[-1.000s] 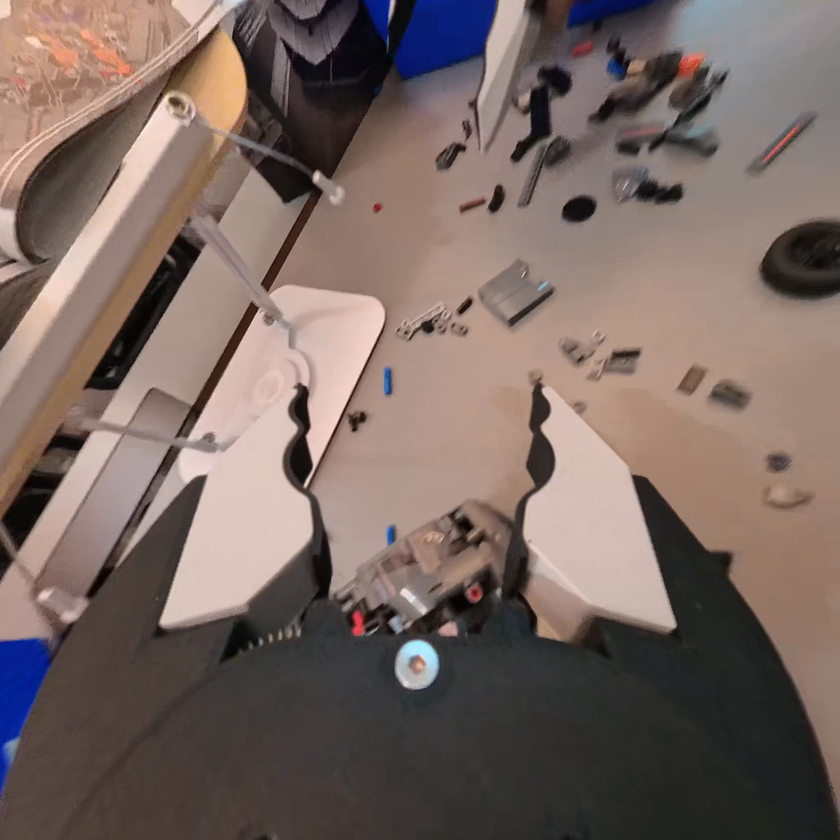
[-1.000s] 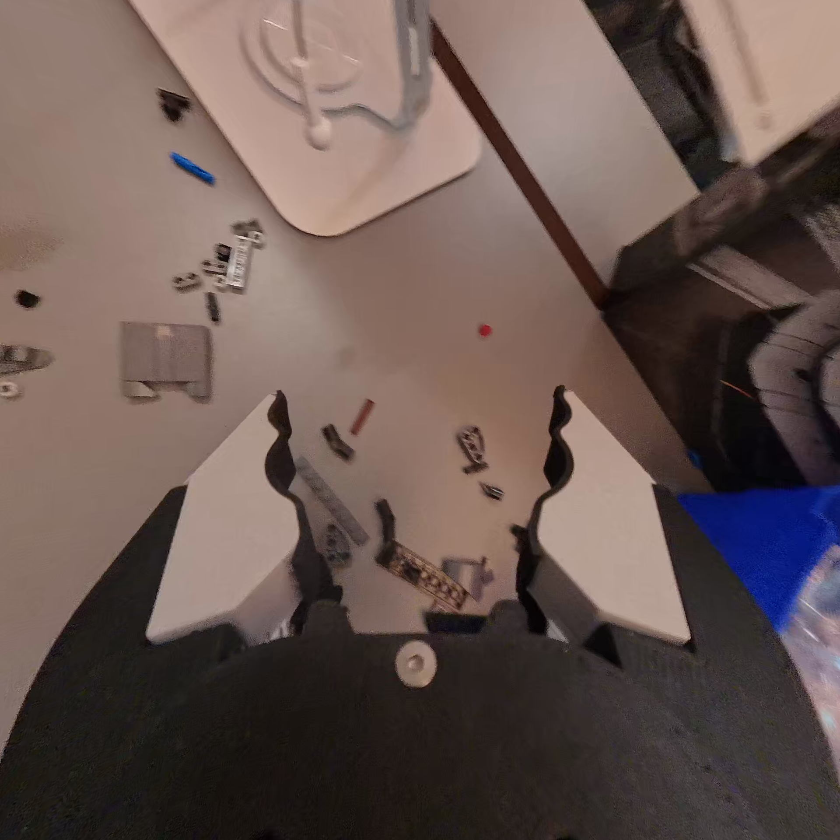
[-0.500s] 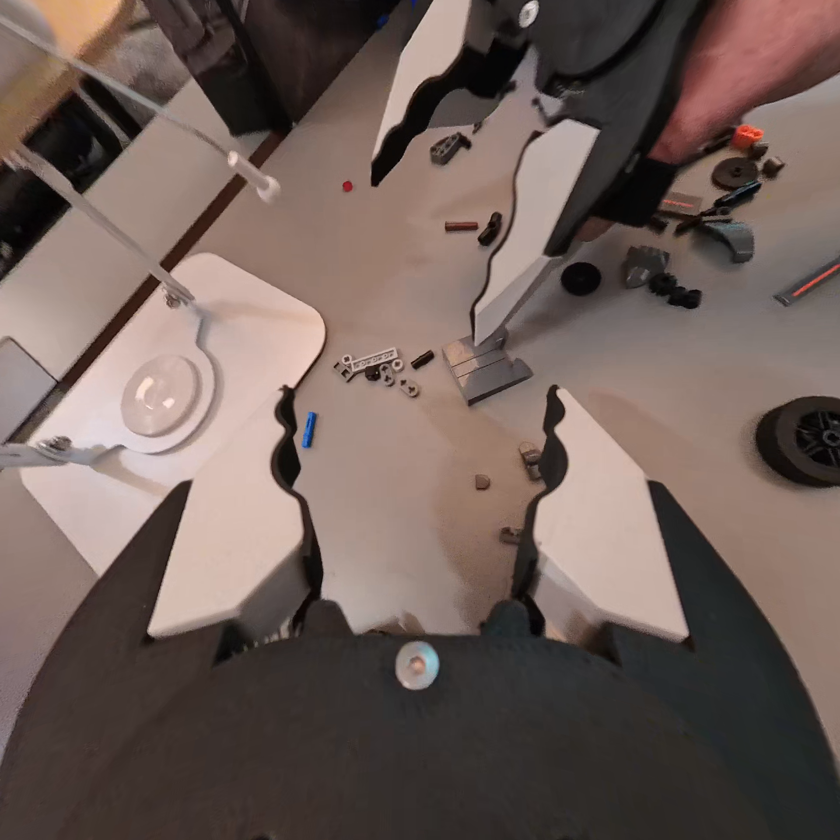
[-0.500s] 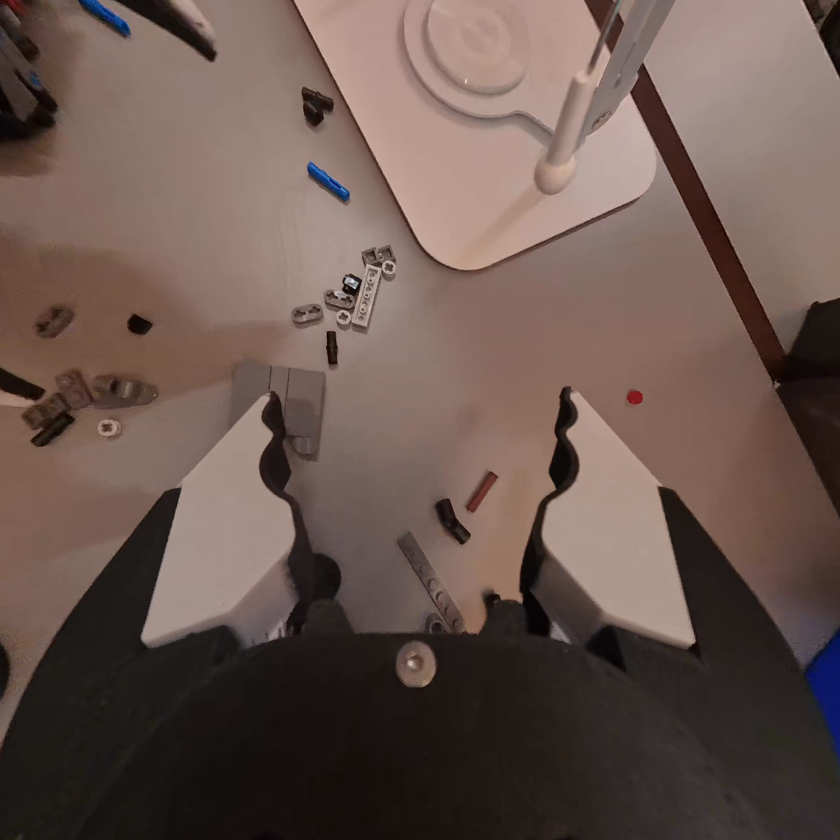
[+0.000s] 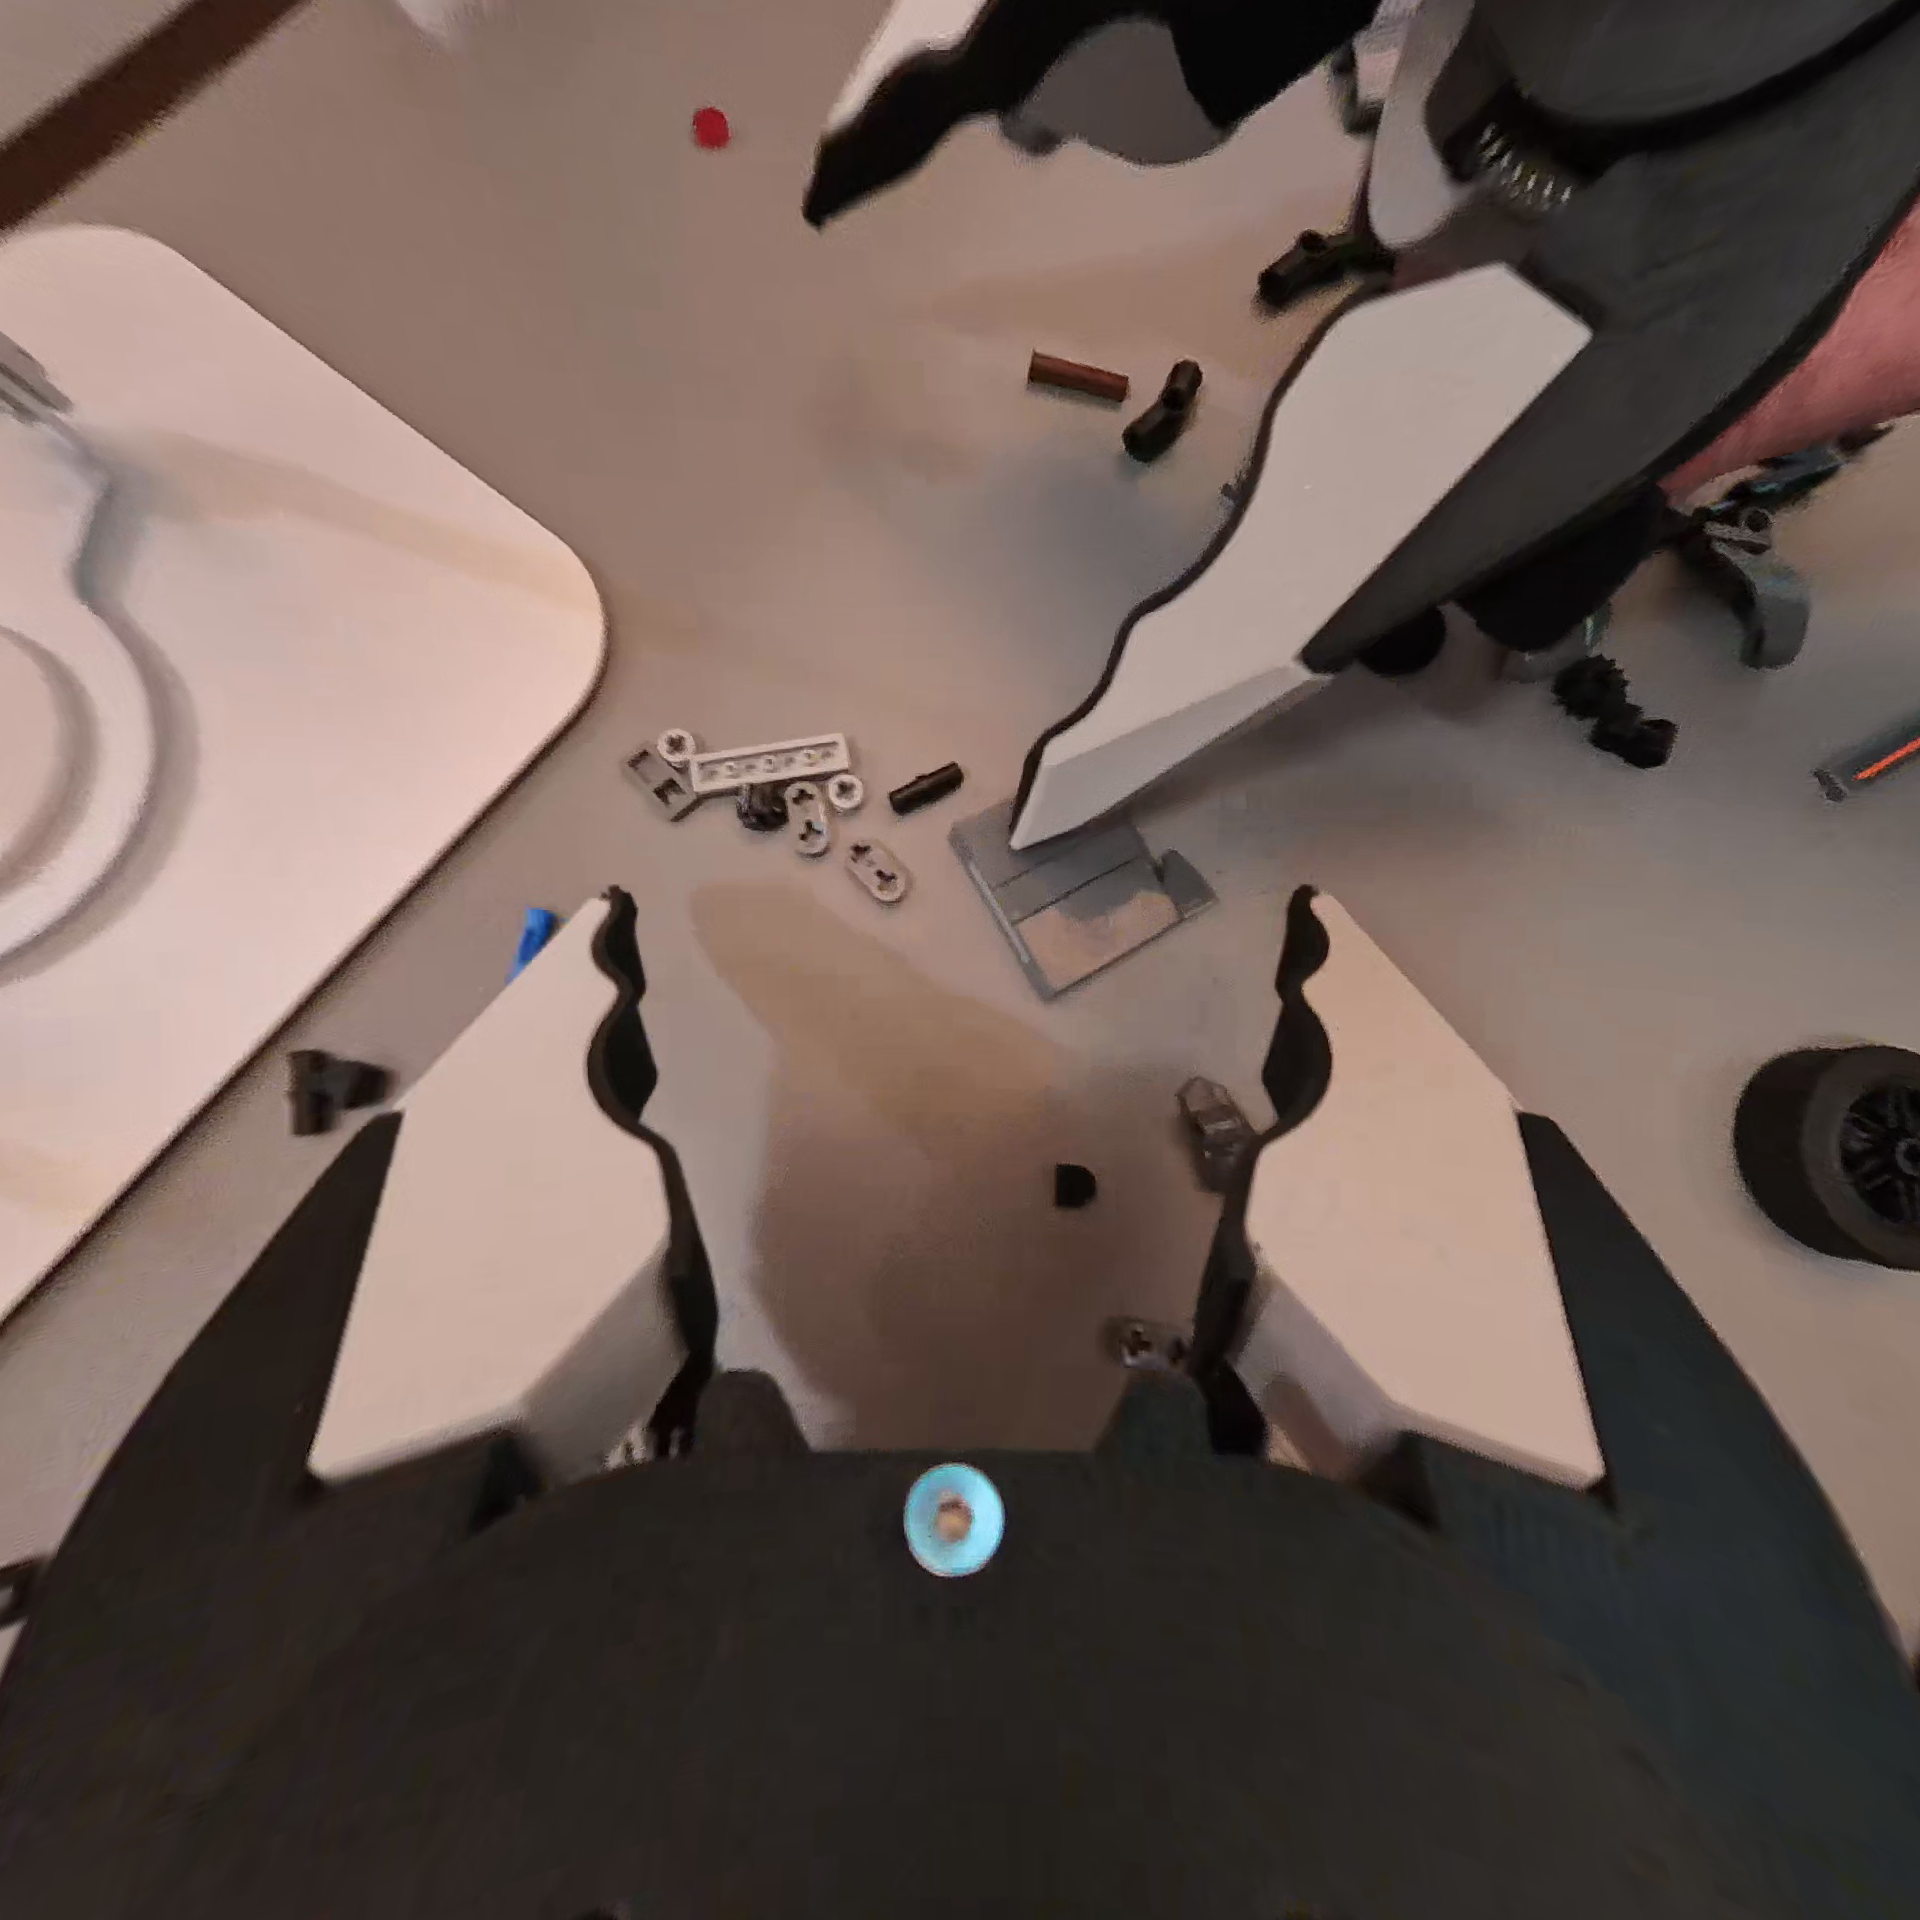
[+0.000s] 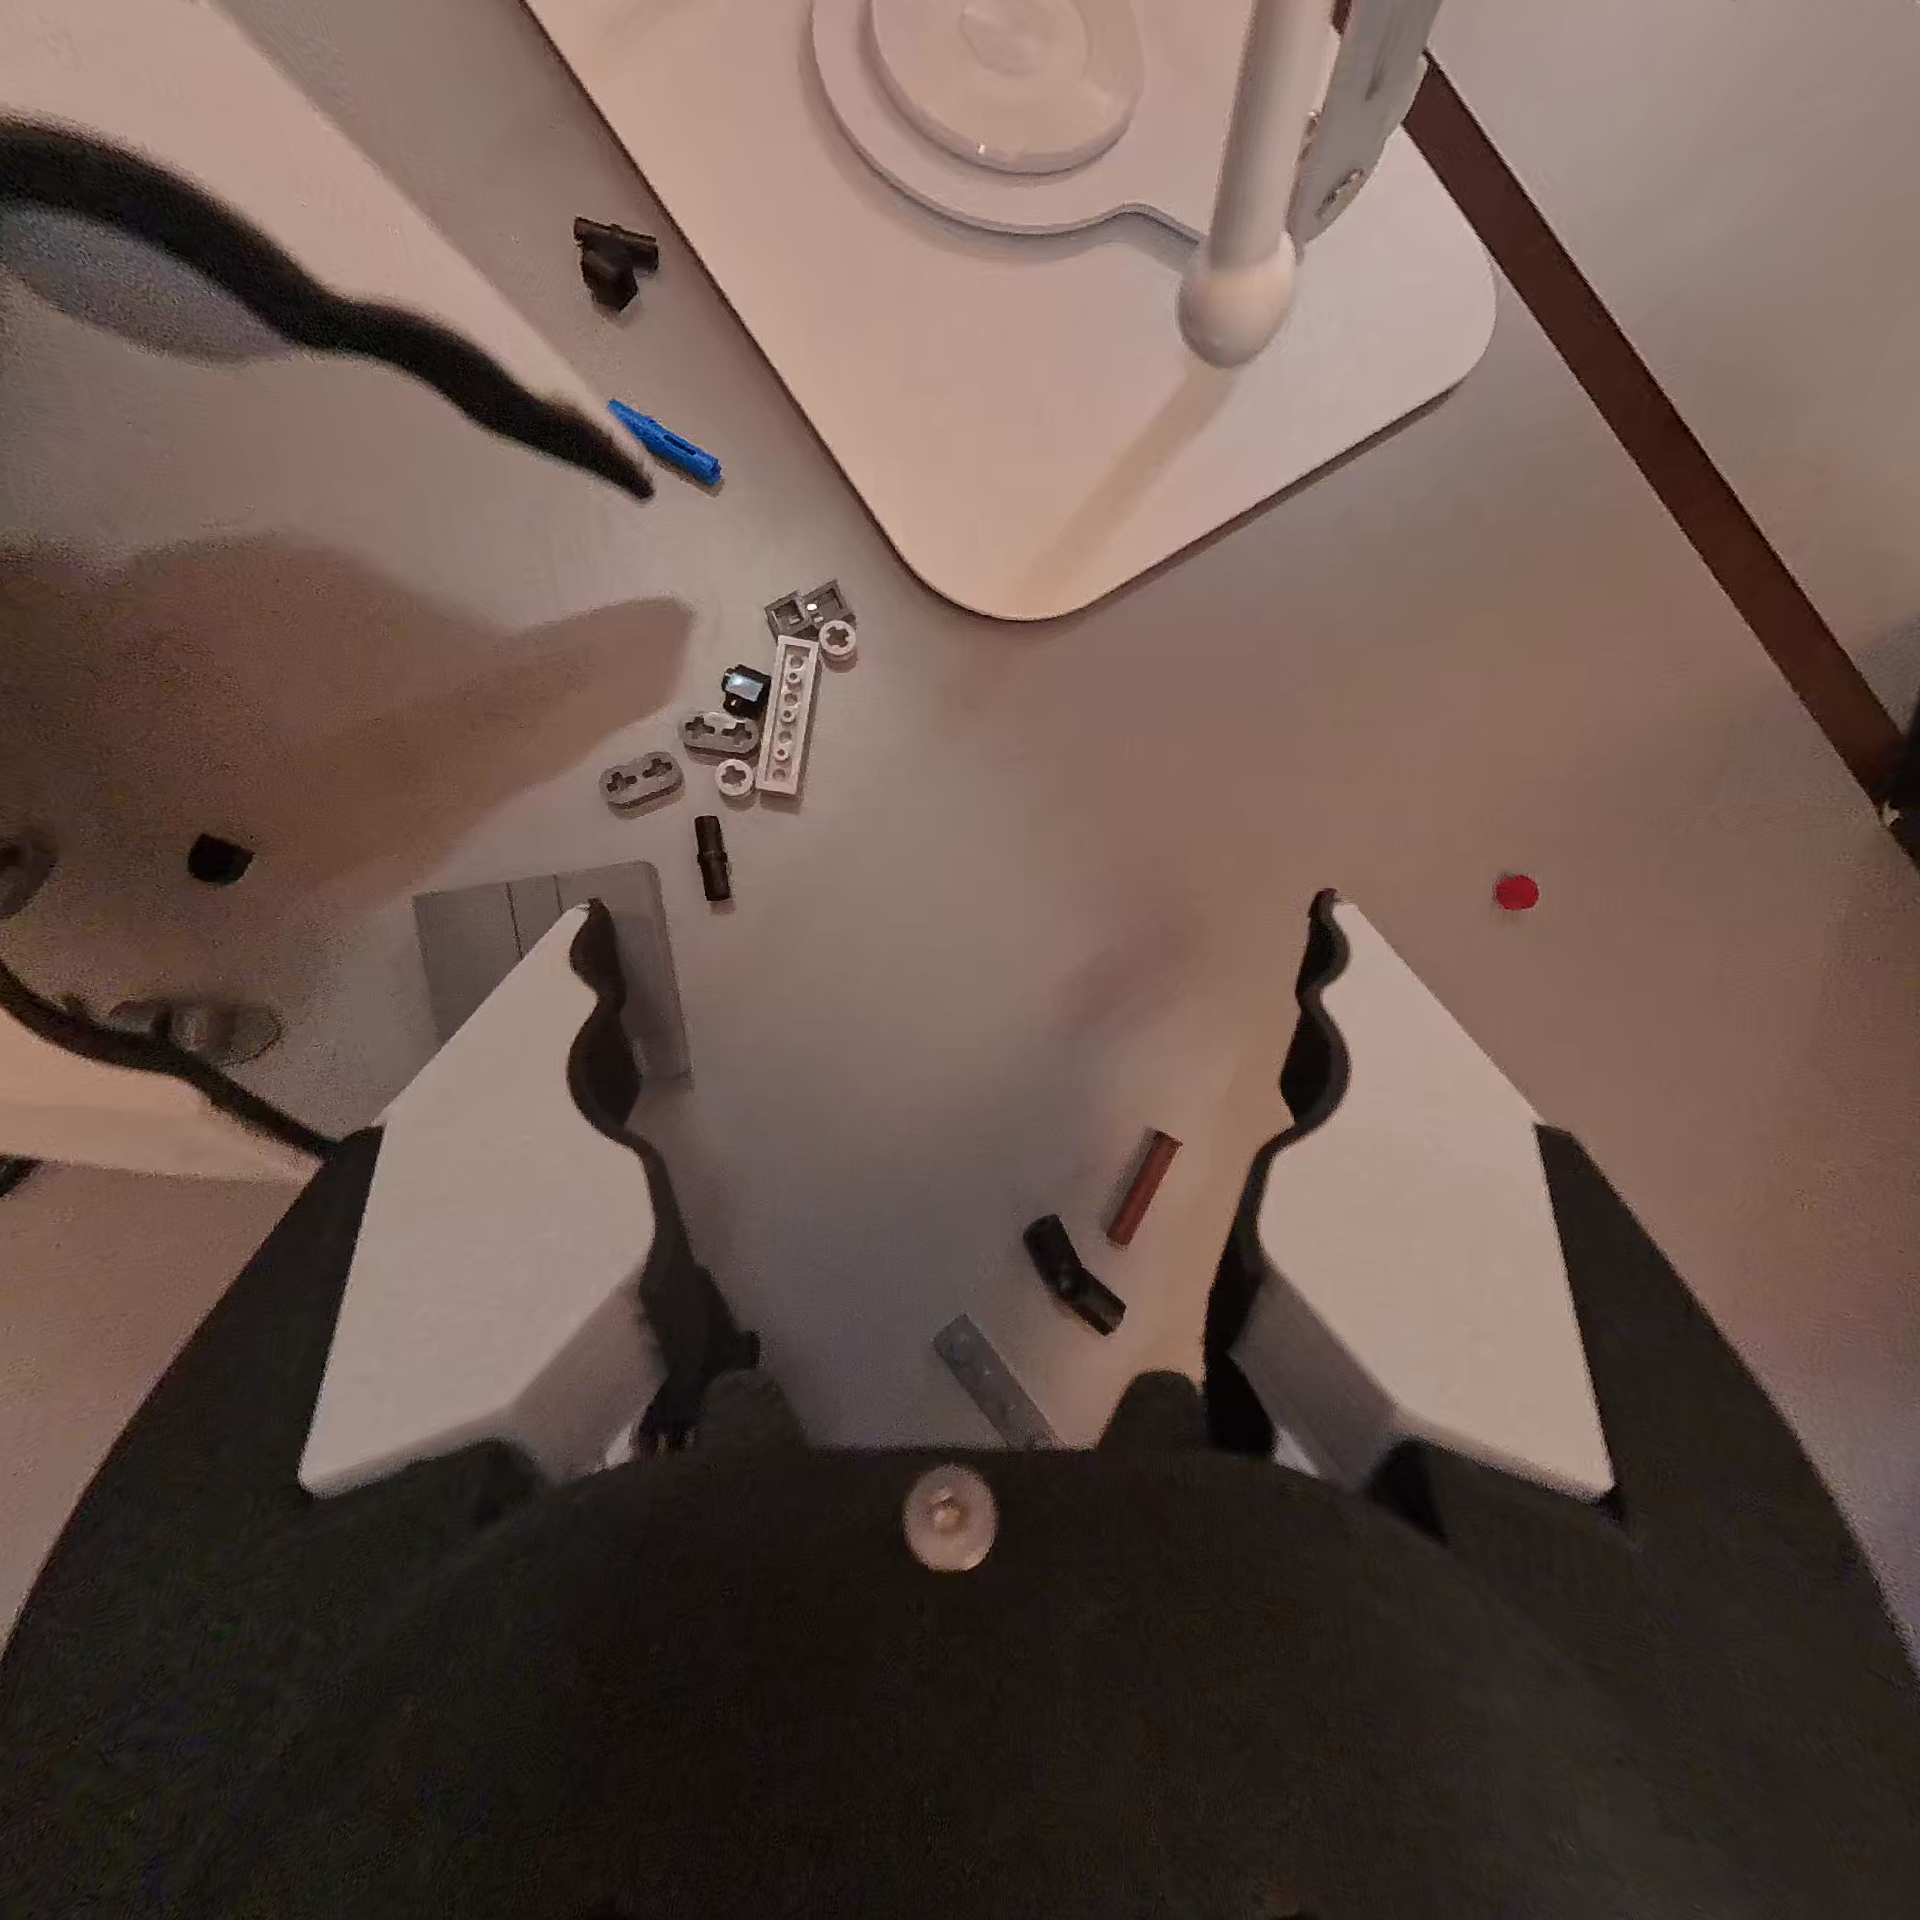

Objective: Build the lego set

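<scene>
Loose lego parts lie on the grey table. My left gripper (image 5: 956, 904) is open and empty above bare table, with a small black piece (image 5: 1072, 1184) between its fingers. My right gripper (image 6: 956, 909) is open and empty; its left fingertip hovers over a flat grey panel (image 6: 540, 914). In the left wrist view that finger (image 5: 1299, 540) points down onto the same panel (image 5: 1101, 914). A cluster of small light-grey pieces (image 5: 769, 779) lies between both grippers, also seen in the right wrist view (image 6: 769, 707). A brown axle (image 6: 1143, 1184) and a black connector (image 6: 1070, 1273) lie between the right fingers.
A white stand base (image 5: 260, 623) with a pole (image 6: 1236, 281) takes up the table's side. A blue pin (image 6: 665, 442), a red stud (image 6: 1516, 891), a black wheel (image 5: 1839, 1153) and dark parts (image 5: 1621, 717) lie around. The left gripper's finger (image 6: 364, 322) reaches in close to the blue pin. From my right tips it is roughly 6 centimeters to the brown axle (image 6: 1143, 1184); from my left, 12 centimeters. Look for it in the left wrist view (image 5: 1075, 376) too.
Both grippers have moved in over the small grey pieces and the grey panel, toward each other. The grey assembly seen under the left gripper a second ago is out of view. Both stay open.
</scene>
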Available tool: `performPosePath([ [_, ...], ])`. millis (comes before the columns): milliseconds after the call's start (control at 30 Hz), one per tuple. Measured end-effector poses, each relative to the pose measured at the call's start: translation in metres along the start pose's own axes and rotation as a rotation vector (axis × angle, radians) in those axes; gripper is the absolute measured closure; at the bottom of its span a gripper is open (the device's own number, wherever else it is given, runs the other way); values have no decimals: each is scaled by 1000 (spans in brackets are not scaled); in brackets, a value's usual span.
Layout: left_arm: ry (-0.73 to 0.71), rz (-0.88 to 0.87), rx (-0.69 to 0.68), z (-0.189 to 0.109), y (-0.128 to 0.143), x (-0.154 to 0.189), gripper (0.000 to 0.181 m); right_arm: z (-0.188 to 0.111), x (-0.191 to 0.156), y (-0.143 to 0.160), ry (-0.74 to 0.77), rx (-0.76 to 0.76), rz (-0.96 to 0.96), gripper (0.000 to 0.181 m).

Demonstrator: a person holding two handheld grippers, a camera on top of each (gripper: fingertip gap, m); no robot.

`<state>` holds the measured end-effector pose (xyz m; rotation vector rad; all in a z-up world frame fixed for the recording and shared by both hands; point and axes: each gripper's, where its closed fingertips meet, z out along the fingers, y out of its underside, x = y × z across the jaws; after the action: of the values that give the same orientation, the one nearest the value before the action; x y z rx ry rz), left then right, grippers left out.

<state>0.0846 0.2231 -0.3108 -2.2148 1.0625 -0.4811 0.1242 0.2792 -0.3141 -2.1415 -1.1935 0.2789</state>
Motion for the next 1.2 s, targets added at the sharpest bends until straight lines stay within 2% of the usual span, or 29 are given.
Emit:
performPosePath([
  [167,1,-11,-69,13,14,-1,48,8,-4,6,-76,31,124,47],
  [400,-83,23,-97,13,16,-6,65,9,4,8,-31,30,134,31],
  [533,-95,3,-110,14,17,-8,60,9,13,4,13,61,167,42],
  [633,-101,-6,-95,16,16,-8,56,9,17,2,38,73,166,44],
  [767,-98,-5,-65,21,13,-6,42,10,17,5,16,65,169,35],
  [900,-109,-17,-78,26,9,-2,40,13,15,6,-4,53,202,35],
  [1000,-122,-37,-43,32,7,-4,24,17,15,10,-40,8,257,34],
  [1067,-129,-34,-28,32,6,-3,25,18,17,11,-40,-6,258,28],
  [1200,-123,-35,-30,33,6,-1,24,19,10,5,-77,-5,215,39],
])
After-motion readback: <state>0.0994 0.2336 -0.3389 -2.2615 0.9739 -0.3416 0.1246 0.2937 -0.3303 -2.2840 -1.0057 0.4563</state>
